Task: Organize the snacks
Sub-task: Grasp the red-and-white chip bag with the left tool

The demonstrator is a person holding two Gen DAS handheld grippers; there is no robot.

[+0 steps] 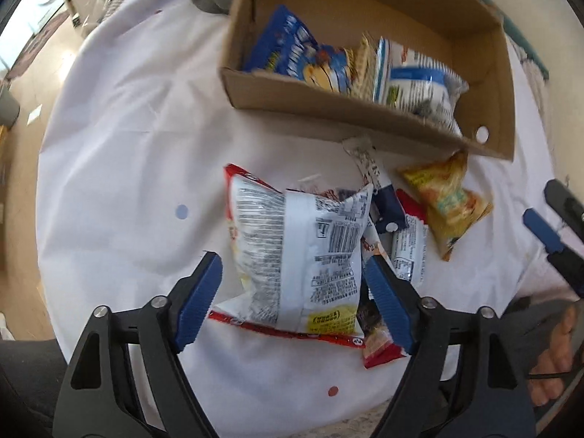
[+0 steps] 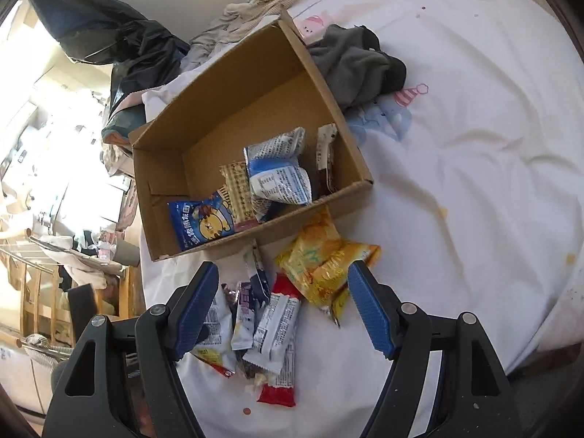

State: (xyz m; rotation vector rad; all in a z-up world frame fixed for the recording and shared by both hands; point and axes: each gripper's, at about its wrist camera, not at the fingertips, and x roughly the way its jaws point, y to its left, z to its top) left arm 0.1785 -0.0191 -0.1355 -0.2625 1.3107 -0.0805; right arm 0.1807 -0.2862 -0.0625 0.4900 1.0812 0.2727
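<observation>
My left gripper (image 1: 292, 299) has its jaws spread wide on either side of the big white-backed snack bag (image 1: 299, 255), its pads not yet touching the foil as far as I can judge. I reckon the step in hand is picking this bag up, so I would close gently across its puffed middle, not the crimped red edge, which could slip out, and lift straight up so the small packets tucked under its right side stay put. My right gripper (image 2: 283, 306) is also spread apart and holds nothing, poised over the loose pile of small packets (image 2: 270, 325) with the yellow bag (image 2: 321, 266) just beyond, near the box wall. Farther off sits the cardboard box (image 2: 175, 230), already holding a blue cartoon bag (image 2: 202, 224), a waffle-patterned pack (image 2: 237, 189) and a blue-and-white bag (image 2: 277, 171). The bedsheet (image 2: 456, 182) carries it all. Print on the packets is too blurred to read, and how many lie beneath the big bag I cannot tell.
</observation>
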